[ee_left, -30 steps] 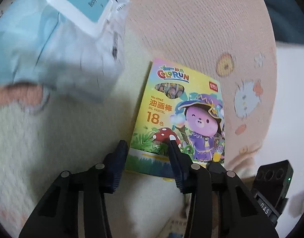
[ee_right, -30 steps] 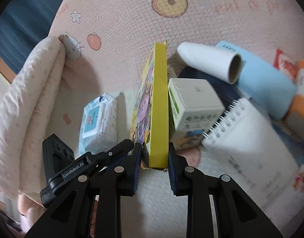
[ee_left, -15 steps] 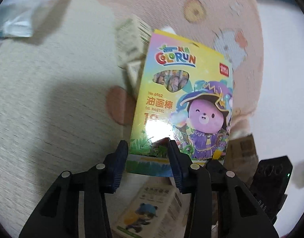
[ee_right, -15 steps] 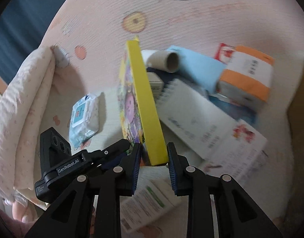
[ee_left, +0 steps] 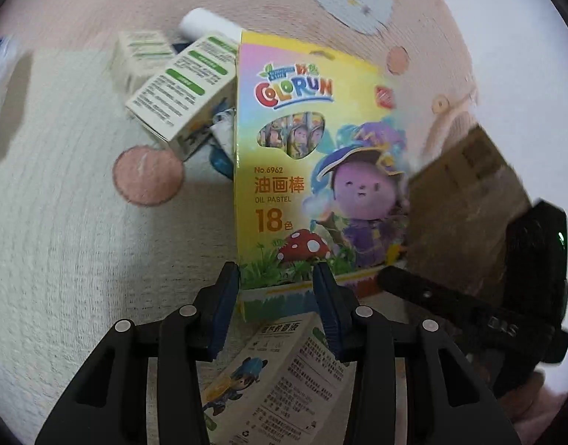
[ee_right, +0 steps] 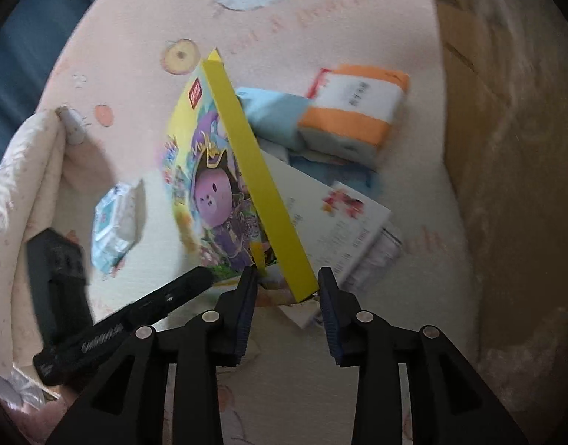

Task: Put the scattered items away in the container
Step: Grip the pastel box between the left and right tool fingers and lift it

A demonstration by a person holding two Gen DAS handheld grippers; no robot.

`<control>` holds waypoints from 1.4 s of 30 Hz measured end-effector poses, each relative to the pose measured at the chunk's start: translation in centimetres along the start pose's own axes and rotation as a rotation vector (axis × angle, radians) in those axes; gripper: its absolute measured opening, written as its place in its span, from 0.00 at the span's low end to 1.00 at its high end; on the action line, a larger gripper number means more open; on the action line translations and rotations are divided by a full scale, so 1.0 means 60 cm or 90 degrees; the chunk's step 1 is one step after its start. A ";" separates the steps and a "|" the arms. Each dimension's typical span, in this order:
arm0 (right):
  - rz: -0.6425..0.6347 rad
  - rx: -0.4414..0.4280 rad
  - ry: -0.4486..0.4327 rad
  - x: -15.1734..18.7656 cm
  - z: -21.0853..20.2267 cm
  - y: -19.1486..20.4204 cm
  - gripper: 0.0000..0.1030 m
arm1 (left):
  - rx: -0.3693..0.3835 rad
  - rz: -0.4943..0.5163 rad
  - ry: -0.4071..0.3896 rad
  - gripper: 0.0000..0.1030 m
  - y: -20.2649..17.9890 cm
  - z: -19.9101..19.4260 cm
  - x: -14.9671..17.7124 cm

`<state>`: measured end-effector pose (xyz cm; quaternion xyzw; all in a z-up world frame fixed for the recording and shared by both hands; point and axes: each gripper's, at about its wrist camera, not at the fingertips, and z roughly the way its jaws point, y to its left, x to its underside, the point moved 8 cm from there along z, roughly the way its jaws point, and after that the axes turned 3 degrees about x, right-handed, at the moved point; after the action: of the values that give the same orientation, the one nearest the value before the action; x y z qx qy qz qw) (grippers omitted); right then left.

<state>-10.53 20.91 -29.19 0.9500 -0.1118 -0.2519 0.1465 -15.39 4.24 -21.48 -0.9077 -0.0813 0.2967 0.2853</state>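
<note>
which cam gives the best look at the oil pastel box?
Left wrist. It faces the oil pastel box front-on, with the printed cover readable between the left gripper jaws. The right wrist view catches the box mostly edge-on: a yellow side and the slanted, blurred cover, between the right gripper jaws.

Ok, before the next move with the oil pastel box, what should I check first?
1. Right gripper clamped on the oil pastel box: not ok. Its jaws have just been opening, and the box stands between them with a gap at the left pad.
2. Box upright: not ok. It leans, top tipped away to the left.
3. Left gripper supporting the box: cannot tell. Its jaws stand apart at the box's lower edge.
4. Box inside the cardboard container: not ok. It is over the blanket.
5. Clear spot beneath the box: not ok. The notebook and a small carton lie right beside it.
</note>
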 end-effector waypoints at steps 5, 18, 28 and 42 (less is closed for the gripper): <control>-0.037 0.024 -0.005 -0.002 -0.007 -0.010 0.31 | -0.018 -0.028 -0.021 0.45 0.002 -0.005 -0.019; -0.119 0.084 -0.037 -0.034 0.008 -0.007 0.50 | 0.016 -0.038 0.048 0.37 0.001 0.032 -0.022; -0.127 0.107 -0.002 -0.003 0.033 -0.019 0.40 | 0.005 -0.029 0.069 0.32 0.009 0.035 -0.022; -0.101 0.010 0.048 0.017 0.065 0.048 0.35 | -0.061 0.002 0.027 0.33 0.052 -0.001 -0.086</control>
<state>-12.07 17.10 -31.93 0.9657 -0.0328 -0.2263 0.1227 -19.59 0.02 -20.66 -0.9266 -0.0880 0.2740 0.2423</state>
